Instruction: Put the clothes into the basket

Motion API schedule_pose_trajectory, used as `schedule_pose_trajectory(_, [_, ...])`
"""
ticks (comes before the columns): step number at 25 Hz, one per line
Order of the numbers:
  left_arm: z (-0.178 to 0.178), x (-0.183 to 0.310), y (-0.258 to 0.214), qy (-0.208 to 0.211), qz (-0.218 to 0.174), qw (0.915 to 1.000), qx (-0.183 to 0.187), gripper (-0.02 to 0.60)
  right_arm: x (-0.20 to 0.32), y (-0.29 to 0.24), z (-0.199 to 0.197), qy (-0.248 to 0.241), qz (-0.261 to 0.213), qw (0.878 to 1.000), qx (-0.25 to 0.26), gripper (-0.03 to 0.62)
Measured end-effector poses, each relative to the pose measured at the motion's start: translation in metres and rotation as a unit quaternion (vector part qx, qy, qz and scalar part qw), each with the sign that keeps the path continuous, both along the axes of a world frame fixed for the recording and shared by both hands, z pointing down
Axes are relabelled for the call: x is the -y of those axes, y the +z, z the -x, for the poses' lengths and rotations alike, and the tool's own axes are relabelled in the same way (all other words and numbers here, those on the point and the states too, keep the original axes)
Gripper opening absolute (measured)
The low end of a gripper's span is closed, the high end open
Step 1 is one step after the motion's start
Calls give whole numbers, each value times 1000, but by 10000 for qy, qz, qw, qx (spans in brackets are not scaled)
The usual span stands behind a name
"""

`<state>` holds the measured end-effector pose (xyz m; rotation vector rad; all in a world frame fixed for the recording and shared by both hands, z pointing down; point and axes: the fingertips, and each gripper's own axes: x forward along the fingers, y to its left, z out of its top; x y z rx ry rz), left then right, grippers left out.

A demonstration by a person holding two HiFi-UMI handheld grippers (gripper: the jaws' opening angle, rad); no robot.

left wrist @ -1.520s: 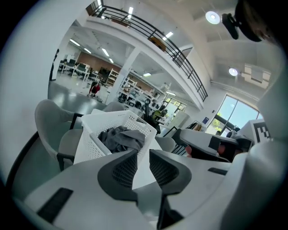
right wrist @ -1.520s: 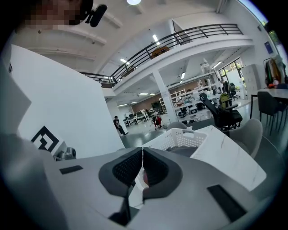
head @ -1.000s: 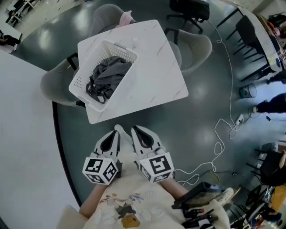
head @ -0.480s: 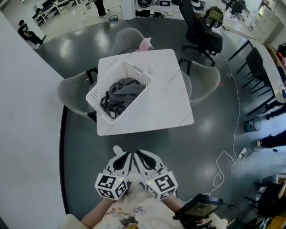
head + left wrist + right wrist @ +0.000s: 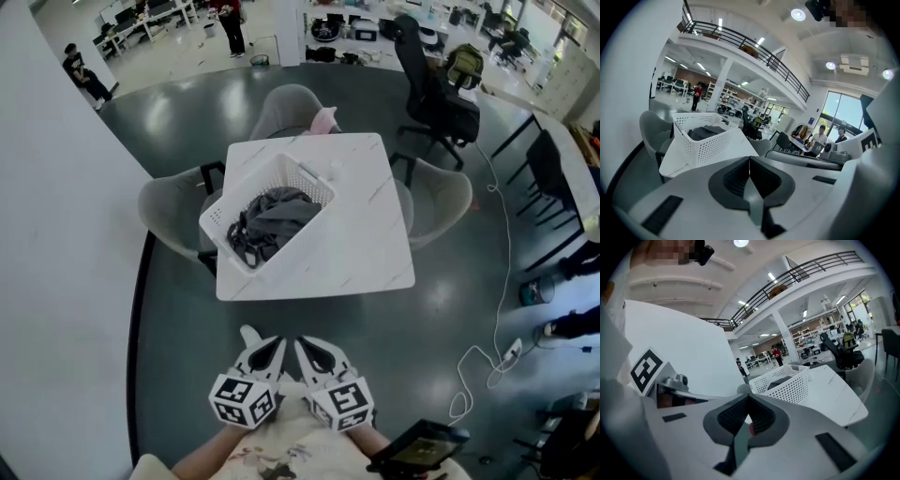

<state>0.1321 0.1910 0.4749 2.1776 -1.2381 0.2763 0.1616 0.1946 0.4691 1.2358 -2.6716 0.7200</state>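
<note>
Both tongs are pulled in close to the person's body at the bottom of the head view, side by side over the dark floor and well apart from the bench. The left tongs are pressed together with nothing in them; the left gripper view shows the two pads meeting in one line. Same with the right tongs: shut tight and empty in their own view.

The clothes, a crumpled dark grey heap, are already inside the white perforated laundry basket. The basket sits at an angle on the left half of the square white marble-look bench, with one corner close to the bench's front-left edge. From the gripper views the grey fabric just peeks over the basket's rim, and likewise from the right side.

Grey shell chairs ring the bench, and the far one has something pink on it. A white cable snakes across the floor on the right.
</note>
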Motion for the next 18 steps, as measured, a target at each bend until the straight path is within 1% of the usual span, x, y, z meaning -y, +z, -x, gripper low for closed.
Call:
schedule_pose_trajectory(3, [0,0,-1,27,-2,10000,34,11,-2,8,4,-67,257,9994,243,8])
schedule_pose_trajectory(6, [5,1,-2,9,-60,9999,134,11,2,9,3,-2,217,9994,281,8])
schedule_pose_trajectory(10, [10,5,-6,-162,23,9998,65,11,4,5,1,11,260,9993,282,8])
schedule_pose_trajectory(12, [9,6,-7,-126,16,9999,77,11,6,2,-2,78,190,9995,234,8])
schedule_pose_trajectory(18, [-4,9,-8,79,16,9999,80,11,7,7,-6,123,269,9994,189,8])
